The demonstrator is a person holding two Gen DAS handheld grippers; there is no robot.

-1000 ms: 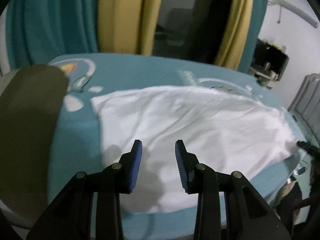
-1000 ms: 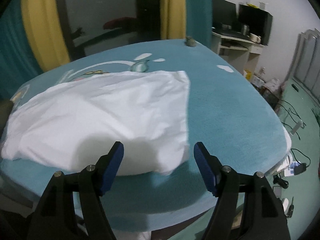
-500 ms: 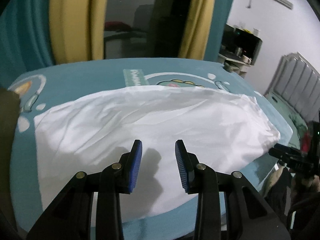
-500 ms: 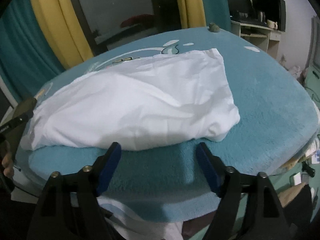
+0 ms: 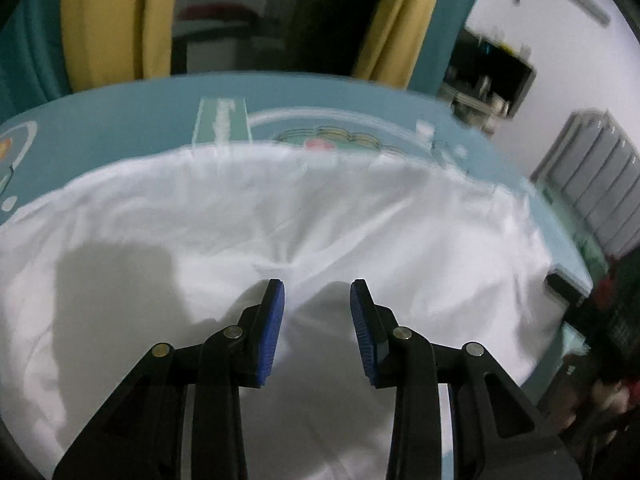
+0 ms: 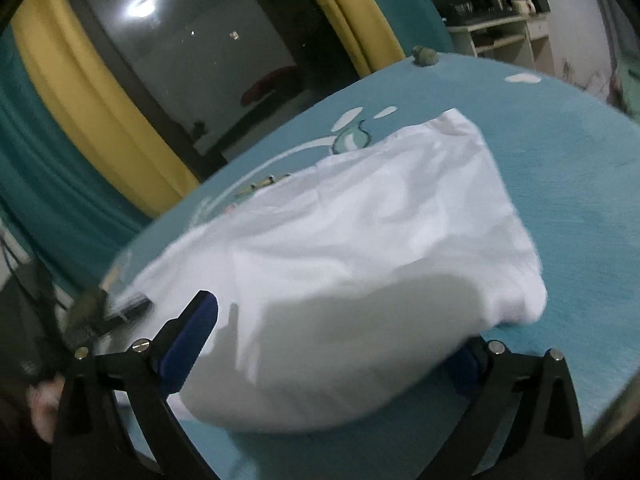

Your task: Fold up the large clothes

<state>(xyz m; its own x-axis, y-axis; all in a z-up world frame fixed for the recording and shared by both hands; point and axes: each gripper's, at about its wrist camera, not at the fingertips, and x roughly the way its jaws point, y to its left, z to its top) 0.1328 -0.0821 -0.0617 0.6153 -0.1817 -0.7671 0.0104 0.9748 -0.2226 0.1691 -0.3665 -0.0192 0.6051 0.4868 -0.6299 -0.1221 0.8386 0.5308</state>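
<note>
A large white garment [image 5: 360,220] lies spread and wrinkled on a teal blanket with cartoon prints [image 5: 120,120]. My left gripper [image 5: 317,284] hangs just over the garment's middle, blue pads apart with nothing pinched between them. In the right wrist view the garment [image 6: 380,220] bulges at its near end. My right gripper [image 6: 340,320] straddles that end, its jaws opening wide with the cloth lying between them. The left pad stands clear of the cloth. The cloth partly hides the right finger [image 6: 466,364].
Yellow and teal curtains [image 5: 108,20] frame a dark window behind the table. A desk with shelves [image 5: 492,76] and a grey radiator [image 5: 592,184] stand at the right. A small green object [image 6: 425,56] sits at the blanket's far edge. Bare teal blanket [image 6: 580,200] lies right of the garment.
The left gripper swung right across the garment and came closer to its middle. The right gripper's jaws widened, rolled, and dropped to straddle the garment's near end.
</note>
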